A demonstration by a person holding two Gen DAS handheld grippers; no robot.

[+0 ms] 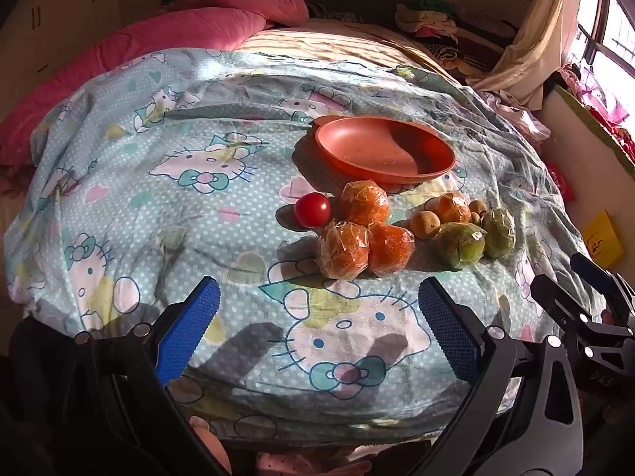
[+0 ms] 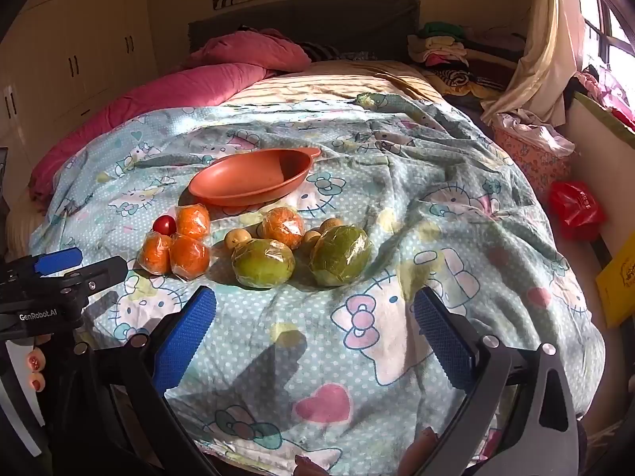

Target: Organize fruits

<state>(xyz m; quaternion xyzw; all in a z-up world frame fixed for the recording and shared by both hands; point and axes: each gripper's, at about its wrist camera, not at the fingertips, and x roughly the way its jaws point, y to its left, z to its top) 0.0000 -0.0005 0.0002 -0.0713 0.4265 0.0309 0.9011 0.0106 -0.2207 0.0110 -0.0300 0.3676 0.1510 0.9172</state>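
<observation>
Left wrist view: the left gripper (image 1: 319, 319) hovers over the cartoon-cat printed bedspread (image 1: 198, 206), jaws spread wide with nothing between them. The right gripper (image 2: 313, 331) is likewise released and empty. Beyond them lie plastic-wrapped oranges (image 1: 364, 202), a red tomato (image 1: 312, 209), two wrapped green fruits (image 2: 263, 262), perhaps mangoes, beside an empty terracotta oval dish (image 1: 385, 150).

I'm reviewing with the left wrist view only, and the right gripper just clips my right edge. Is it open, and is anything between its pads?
Observer: The right gripper is wide open above the Hello Kitty bedsheet, with nothing between its blue pads.
Operator: Any marking on the left gripper's body?
Observer: Yes. The left gripper carries white lettering on its side that reads GenRobot.AI.
</observation>
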